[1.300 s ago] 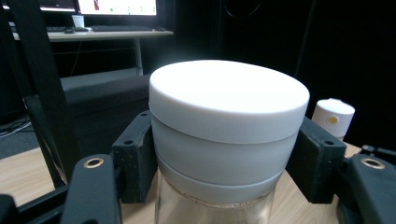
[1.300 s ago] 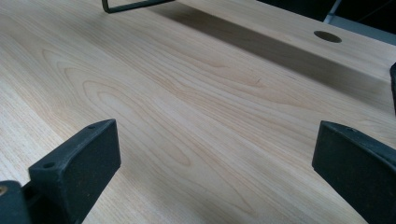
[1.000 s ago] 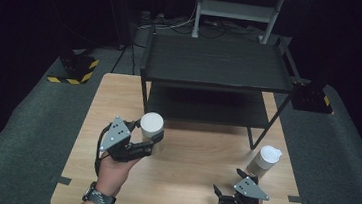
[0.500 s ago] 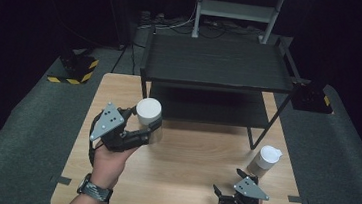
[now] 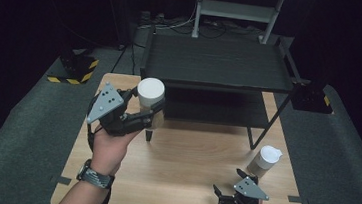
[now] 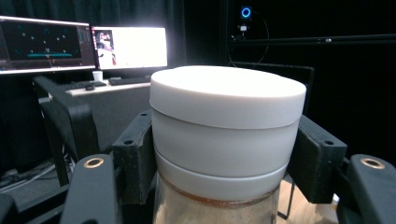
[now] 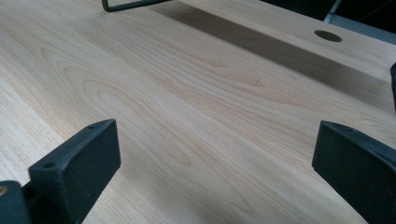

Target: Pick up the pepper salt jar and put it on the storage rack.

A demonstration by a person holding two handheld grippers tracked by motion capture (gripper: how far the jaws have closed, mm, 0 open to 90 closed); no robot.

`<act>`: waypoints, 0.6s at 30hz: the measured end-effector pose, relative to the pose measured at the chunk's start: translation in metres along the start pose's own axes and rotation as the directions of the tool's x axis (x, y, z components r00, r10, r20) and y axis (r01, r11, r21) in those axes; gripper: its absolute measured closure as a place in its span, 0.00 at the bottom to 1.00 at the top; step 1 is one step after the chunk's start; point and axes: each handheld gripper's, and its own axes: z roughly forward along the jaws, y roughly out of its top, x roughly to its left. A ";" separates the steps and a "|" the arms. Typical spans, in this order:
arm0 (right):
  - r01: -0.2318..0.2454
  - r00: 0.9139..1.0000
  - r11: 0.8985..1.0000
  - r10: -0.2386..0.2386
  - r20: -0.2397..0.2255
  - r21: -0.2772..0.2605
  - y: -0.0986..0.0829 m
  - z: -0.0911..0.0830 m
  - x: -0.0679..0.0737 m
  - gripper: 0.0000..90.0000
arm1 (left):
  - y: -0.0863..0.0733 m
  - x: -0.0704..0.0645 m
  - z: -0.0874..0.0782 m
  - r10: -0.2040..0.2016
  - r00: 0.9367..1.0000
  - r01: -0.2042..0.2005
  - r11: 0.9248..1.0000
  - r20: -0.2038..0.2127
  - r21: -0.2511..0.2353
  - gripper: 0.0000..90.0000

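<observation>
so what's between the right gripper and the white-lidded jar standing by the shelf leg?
Nothing: in the high view, bare wooden table separates the right gripper, fingers spread, from the jar.

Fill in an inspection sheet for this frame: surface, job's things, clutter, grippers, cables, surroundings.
Surface: light wooden table, bare wood between the things on it.
Job's things: white-lidded jar held up off the table near the black two-tier rack; second white-lidded jar stands on the table at the right.
Clutter: nothing seen.
Grippers: left gripper shut on the jar, jaws clamping its sides below the lid; right gripper open, low over the near edge, nothing between its jaws.
Cables: a loose bundle on the floor behind the rack.
Surroundings: dark room, grey floor mat, lit monitors in the left gripper view.
</observation>
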 end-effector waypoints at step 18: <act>-0.003 1.000 1.000 0.003 -0.002 -0.003 -0.001 0.000 -0.001 0.00 | 0.034 -0.004 0.026 -0.002 1.000 0.001 0.998 -0.013 -0.055 0.38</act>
